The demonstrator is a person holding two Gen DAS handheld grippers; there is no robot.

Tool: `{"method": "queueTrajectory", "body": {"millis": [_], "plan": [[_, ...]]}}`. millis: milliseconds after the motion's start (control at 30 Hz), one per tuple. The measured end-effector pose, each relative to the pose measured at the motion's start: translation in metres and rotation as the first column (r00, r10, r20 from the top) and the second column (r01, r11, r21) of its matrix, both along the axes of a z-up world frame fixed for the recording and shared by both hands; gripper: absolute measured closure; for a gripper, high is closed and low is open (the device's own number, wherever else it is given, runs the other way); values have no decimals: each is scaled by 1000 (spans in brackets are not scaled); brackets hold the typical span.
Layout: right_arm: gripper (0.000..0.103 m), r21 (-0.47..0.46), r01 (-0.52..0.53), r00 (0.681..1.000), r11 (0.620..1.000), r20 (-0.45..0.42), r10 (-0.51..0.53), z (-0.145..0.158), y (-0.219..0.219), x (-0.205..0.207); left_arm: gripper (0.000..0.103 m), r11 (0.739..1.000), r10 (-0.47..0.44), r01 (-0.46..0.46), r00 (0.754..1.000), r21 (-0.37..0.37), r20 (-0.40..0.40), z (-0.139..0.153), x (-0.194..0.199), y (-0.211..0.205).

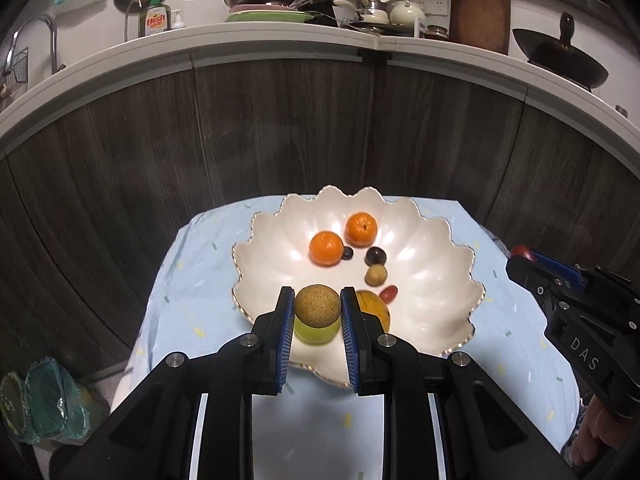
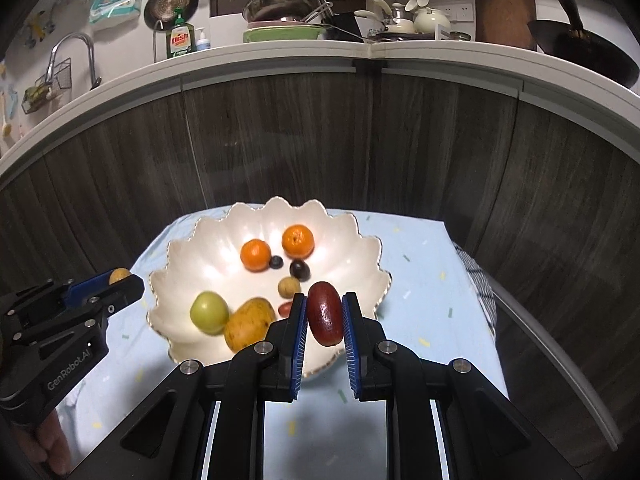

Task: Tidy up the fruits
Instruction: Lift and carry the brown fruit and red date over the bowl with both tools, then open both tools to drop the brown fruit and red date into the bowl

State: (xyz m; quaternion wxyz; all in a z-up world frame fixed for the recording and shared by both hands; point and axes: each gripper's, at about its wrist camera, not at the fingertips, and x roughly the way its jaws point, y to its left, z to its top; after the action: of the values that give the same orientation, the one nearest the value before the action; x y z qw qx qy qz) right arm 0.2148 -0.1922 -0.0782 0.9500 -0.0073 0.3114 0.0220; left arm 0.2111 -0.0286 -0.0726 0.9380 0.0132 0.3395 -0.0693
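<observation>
The left gripper point(image 1: 317, 307) is clamped on a round, rough-skinned tan fruit point(image 1: 318, 306), blue pads pressing it from both sides, and it hangs just above the near rim of the white scalloped bowl with the gold edge point(image 1: 448, 264). Over on the right, the right gripper point(image 2: 324, 314) is closed on an oblong, glossy dark red fruit point(image 2: 325, 313), held upright between the pads, also over the near edge of that bowl.

Both fruits are clear of the pale blue speckled tablecloth point(image 2: 420, 280), so this reads as the carry stage: two pieces in the air at once, neither released yet.

Down in the bowl there is already a collection: two oranges point(image 2: 256, 255) at the far side, a small dark blueberry-like fruit point(image 2: 275, 262) between them, a dark plum-coloured round one point(image 2: 299, 270), a small tan ball point(image 2: 289, 287), a little red oval point(image 2: 286, 309), a green apple-like fruit point(image 2: 209, 313) at the near left and a yellow-orange mango-shaped fruit point(image 2: 248, 323) beside it.

Next, I'd say each hand has to travel out over a bare patch of the basin, sink low, then open. The bare right half looks the best landing spot for the red one. The round tan fruit will roll, so a low release is wise.
</observation>
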Motion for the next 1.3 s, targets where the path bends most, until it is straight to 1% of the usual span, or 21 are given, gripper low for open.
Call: {"method": "queueTrajectory", "body": {"millis": [400, 733, 1000, 1300], "plan": [[84, -6, 22, 1000, 1000, -11, -22, 3, 3, 40, 80, 1000, 1, -1, 1000, 10, 6, 4, 43, 10], [84, -3, 49, 998, 999, -35, -50, -4, 1, 72, 80, 1000, -1, 1, 1000, 18, 1, -1, 75, 13], [84, -3, 63, 996, 998, -64, -63, -13, -2, 86, 80, 1000, -5, 6, 1000, 19, -21, -12, 91, 12], [84, -5, 67, 991, 998, -115, -67, -25, 0, 97, 80, 1000, -13, 14, 997, 14, -70, -26, 103, 12]]}}
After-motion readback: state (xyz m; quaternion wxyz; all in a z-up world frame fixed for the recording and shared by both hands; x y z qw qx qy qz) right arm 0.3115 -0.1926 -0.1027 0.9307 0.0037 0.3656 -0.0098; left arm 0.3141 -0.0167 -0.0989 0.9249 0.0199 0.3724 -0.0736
